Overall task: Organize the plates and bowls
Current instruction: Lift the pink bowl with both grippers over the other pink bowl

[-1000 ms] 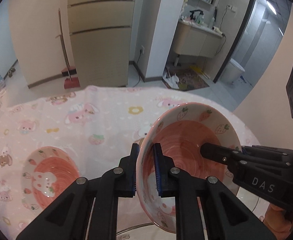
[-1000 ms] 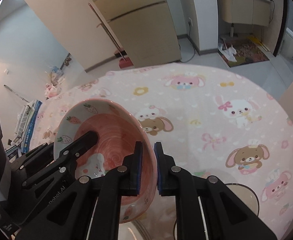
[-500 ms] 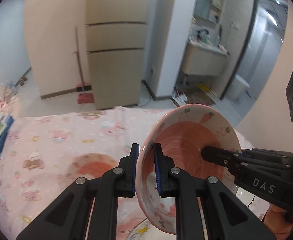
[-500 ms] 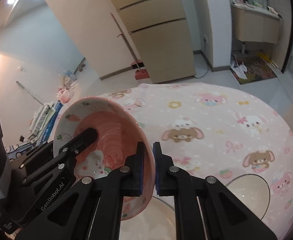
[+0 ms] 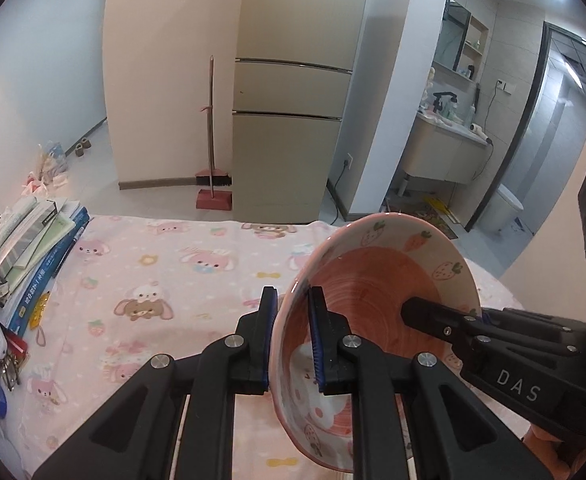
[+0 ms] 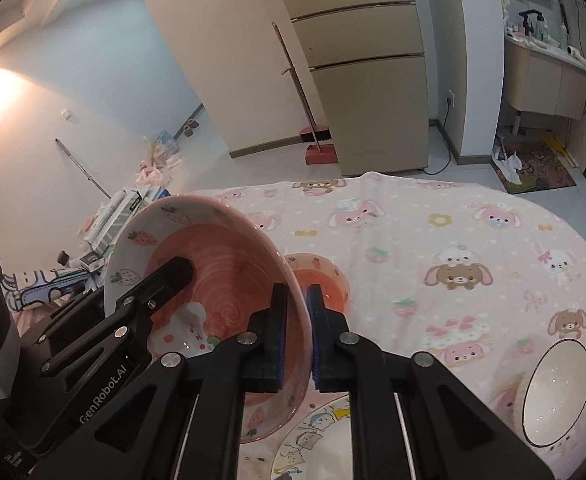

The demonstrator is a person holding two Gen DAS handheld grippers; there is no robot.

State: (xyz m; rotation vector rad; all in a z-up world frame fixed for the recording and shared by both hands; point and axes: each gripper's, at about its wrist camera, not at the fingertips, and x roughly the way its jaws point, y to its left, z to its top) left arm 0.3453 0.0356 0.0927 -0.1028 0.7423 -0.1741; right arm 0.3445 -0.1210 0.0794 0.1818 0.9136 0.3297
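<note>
The pink bowl (image 5: 377, 308) is held above the table (image 5: 165, 280), pinched at opposite rims by the left claw (image 5: 291, 336) and right claw (image 6: 295, 334); uneven motion risks slippage.

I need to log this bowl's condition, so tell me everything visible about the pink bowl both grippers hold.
The pink bowl looks like glossy ceramic: pink swirled well, white inner band with strawberries and a carrot, a bunny at the bottom. It is tilted, empty, above the tablecloth. The left gripper and right gripper each pinch opposite rim sides.
</note>
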